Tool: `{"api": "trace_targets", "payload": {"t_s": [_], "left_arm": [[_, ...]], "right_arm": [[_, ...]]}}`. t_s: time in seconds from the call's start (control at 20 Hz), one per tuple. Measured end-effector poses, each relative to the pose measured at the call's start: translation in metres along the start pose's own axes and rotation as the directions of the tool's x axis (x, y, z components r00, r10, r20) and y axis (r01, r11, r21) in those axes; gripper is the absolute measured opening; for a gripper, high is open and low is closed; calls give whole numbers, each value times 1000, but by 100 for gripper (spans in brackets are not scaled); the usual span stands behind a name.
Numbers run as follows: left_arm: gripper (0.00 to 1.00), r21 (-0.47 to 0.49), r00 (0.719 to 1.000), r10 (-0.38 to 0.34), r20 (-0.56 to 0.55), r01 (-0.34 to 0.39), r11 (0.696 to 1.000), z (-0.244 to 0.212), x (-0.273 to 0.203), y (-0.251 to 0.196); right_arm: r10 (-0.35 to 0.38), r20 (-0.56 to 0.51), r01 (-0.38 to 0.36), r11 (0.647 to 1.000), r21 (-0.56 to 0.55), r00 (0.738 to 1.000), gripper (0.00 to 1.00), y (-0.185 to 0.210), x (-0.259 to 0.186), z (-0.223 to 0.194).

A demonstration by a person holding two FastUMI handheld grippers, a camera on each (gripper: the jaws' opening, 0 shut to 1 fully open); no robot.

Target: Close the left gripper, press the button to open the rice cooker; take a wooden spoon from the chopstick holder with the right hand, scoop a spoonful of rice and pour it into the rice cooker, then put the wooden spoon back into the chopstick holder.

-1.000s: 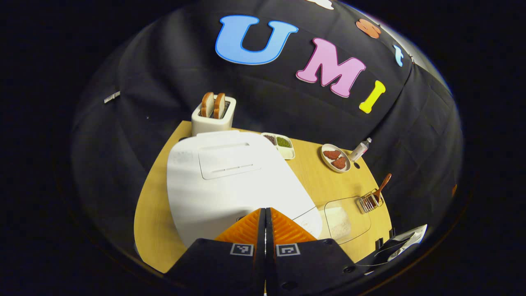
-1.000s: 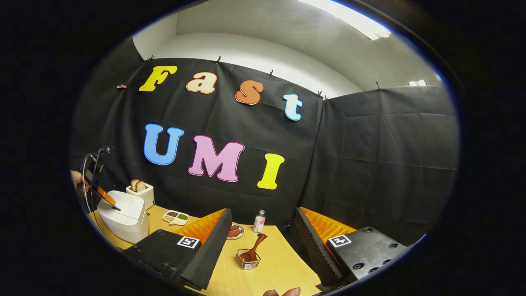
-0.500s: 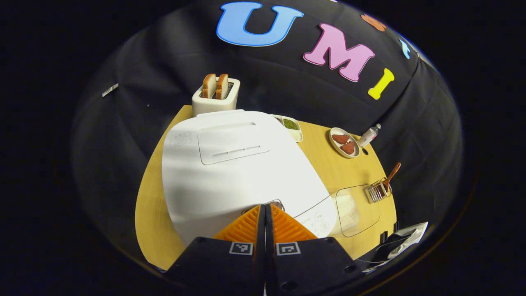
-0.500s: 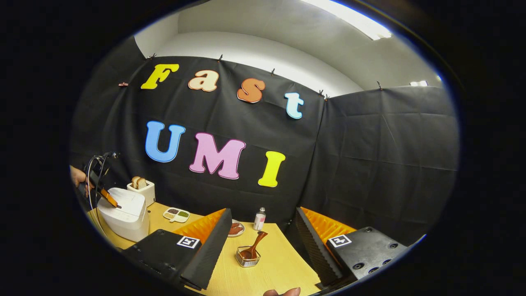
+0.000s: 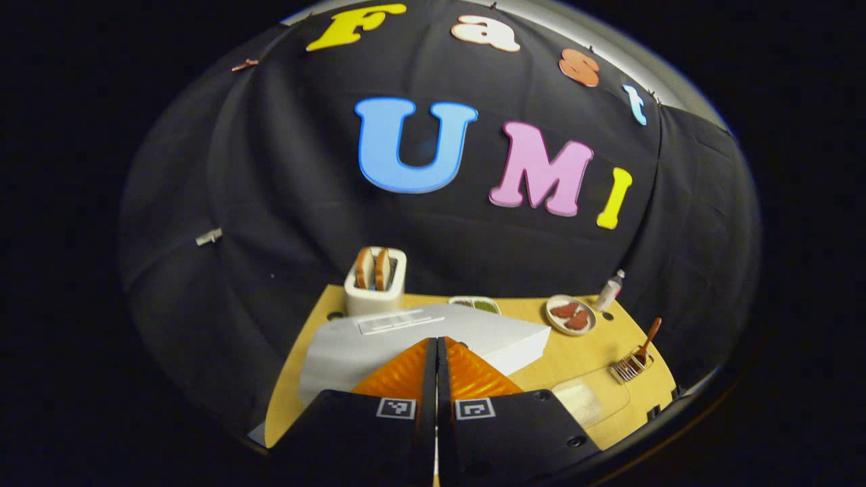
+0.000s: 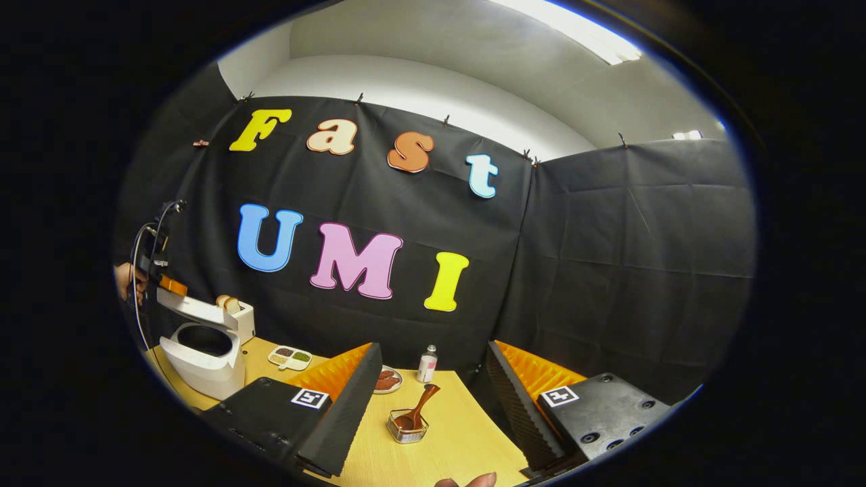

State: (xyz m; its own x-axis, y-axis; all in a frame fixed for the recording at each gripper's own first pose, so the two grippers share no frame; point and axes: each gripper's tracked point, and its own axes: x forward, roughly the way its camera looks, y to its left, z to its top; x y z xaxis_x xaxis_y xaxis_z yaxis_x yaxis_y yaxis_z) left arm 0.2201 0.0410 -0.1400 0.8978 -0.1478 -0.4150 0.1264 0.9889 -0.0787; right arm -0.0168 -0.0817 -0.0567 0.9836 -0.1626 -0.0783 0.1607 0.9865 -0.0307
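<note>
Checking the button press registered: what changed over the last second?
The rice cooker lid has popped up; it was flat a second ago. The left gripper, shut throughout, rose from the button as the lid lifted. The right gripper stayed open and still; the wooden spoon remains in the chopstick holder.

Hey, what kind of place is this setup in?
Probably a mock kitchen in a recording booth: a wooden table holds a rice cooker, a toaster with bread, and a plate of food.
</note>
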Motion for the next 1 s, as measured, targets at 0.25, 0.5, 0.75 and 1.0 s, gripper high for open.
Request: {"api": "trace_targets", "payload": {"t_s": [0.25, 0.5, 0.75, 1.0], "left_arm": [[53, 65, 965, -30, 262, 13, 998, 52, -56, -34], [99, 14, 926, 45, 375, -54, 998, 60, -118, -52], [95, -48, 907, 129, 401, -120, 992, 44, -179, -66], [95, -90, 887, 244, 391, -227, 970, 20, -235, -76]], "right_arm": [[47, -15, -46, 999, 20, 999, 98, -2, 8, -16], [168, -46, -166, 986, 33, 985, 98, 4, 35, -46], [230, -84, -220, 969, 114, 970, 97, -9, 77, -88], [256, -169, -234, 962, 140, 952, 98, -16, 125, -139]]}}
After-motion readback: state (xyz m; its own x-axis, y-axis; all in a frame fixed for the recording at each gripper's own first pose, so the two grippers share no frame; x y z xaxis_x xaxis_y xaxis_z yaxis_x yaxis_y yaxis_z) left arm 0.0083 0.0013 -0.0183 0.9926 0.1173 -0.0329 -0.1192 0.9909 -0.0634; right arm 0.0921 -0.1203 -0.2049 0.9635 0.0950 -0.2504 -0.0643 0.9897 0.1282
